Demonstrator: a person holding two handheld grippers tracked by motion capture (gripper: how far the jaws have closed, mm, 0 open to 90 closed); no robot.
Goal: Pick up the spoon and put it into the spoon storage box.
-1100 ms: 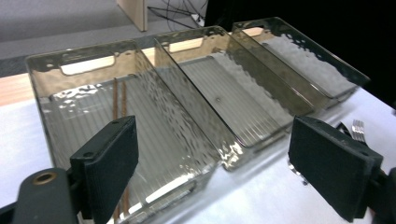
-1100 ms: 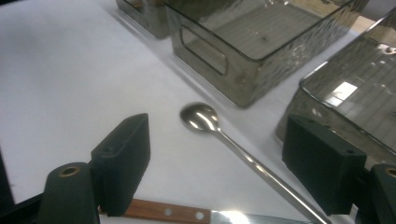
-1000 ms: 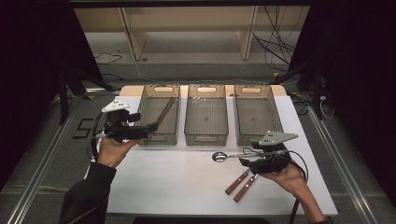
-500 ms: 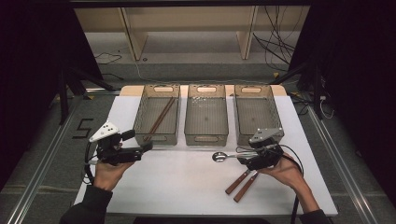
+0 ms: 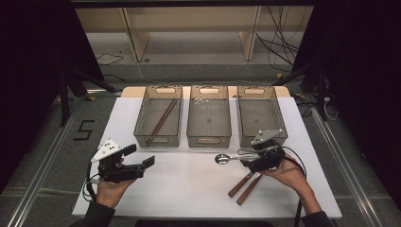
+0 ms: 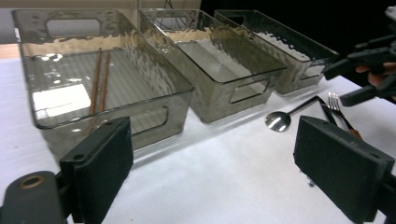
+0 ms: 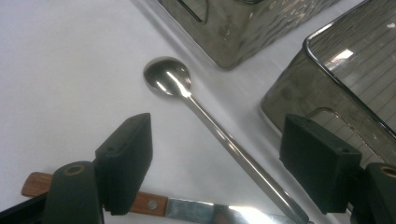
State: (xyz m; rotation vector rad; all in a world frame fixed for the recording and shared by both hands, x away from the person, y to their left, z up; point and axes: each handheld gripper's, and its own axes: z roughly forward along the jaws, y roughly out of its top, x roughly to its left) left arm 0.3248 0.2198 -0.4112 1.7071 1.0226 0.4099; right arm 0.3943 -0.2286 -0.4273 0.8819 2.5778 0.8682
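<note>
The right gripper [image 5: 249, 159], low and right of centre in the high view, hangs with its jaws spread wide over the handle of the polished steel spoon [image 7: 210, 121], which lies flat on the white tabletop [image 5: 189, 189]; nothing is pinched yet. In the right gripper view the handle runs between the two black pads without touching either. The likely trouble is judged from that crowding: the wooden-handled knife [image 7: 154, 204] lies just beside and partly across the spoon's end, and a steel fork [image 6: 336, 105] sits there too, so a closing bite could catch two pieces or skid the thin handle away. At lower left of the high view the left gripper [image 5: 138, 161] is spread and empty. Farther up, three smoky clear plastic bins [image 5: 208, 137] stand in a row; the left one holds brown chopsticks [image 5: 161, 121]. Their near walls rise close behind the spoon and could block a lift.
</note>
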